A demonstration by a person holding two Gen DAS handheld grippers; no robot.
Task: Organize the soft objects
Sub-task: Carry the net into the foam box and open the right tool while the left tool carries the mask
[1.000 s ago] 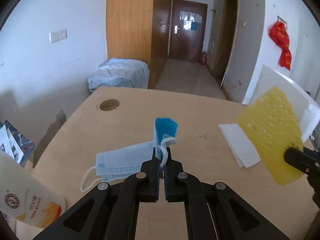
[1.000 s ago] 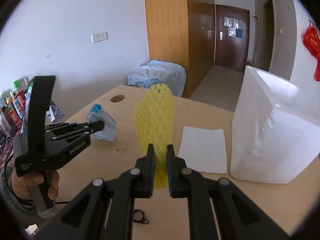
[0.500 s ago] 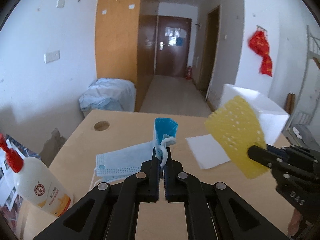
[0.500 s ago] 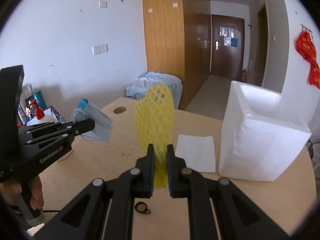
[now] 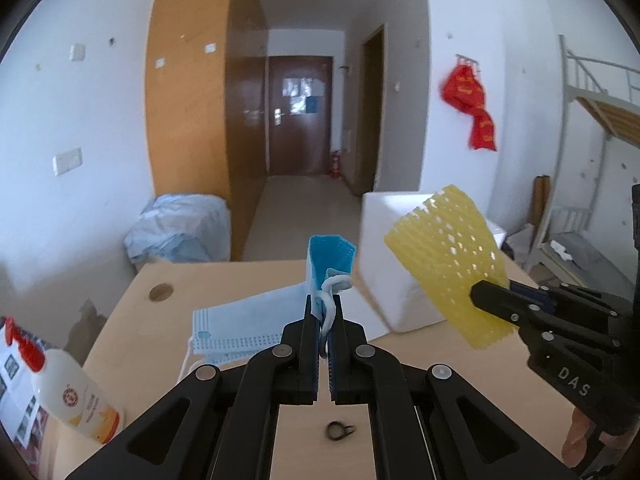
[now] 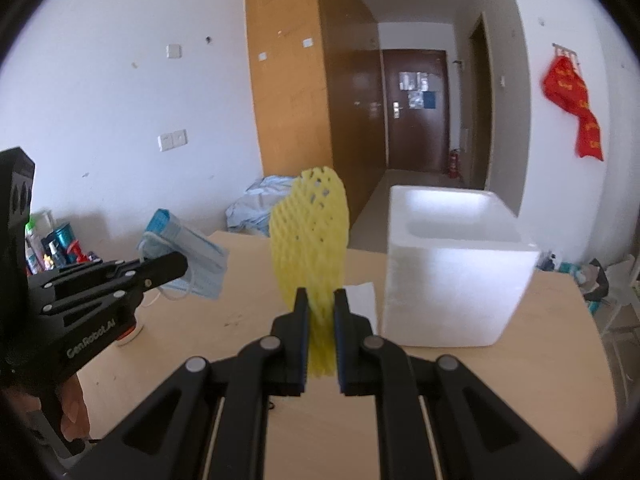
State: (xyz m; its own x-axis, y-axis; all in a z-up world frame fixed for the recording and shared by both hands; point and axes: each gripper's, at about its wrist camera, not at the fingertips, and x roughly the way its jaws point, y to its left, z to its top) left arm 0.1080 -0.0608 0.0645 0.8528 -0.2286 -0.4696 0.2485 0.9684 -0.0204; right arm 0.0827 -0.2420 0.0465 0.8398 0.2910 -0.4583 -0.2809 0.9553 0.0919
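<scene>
Honestly, both things I was carrying were about as light and floppy as stuff gets. Going left to right: my left gripper was clamped shut on a blue face mask, pinching it by the folded end and ear loop, so the rest of it drooped sideways off the jaws, up off the table. My guess was that it would sag and swing with any quick move, and a thin loop like that could slide out of the pads, so gripping the bunched fabric edge seemed the safer spot. Nothing fragile about it though.

My right gripper was closed on a yellow foam net sleeve, held at its bottom end so it stood upright above the jaws. It was springy and squashy, stiff enough to hold its shape, and I'd say it would crush flat if squeezed hard but bounce back.

Right of that sat a white foam box, open on top, resting on the wooden table. That looked like the obvious place to drop soft stuff. A white paper sheet lay just beside the box.

The tabletop was smooth pale wood with a round cable hole, a small black ring near me and a white pump bottle on my far left. Behind it all, a hallway ran to a dark brown door.
</scene>
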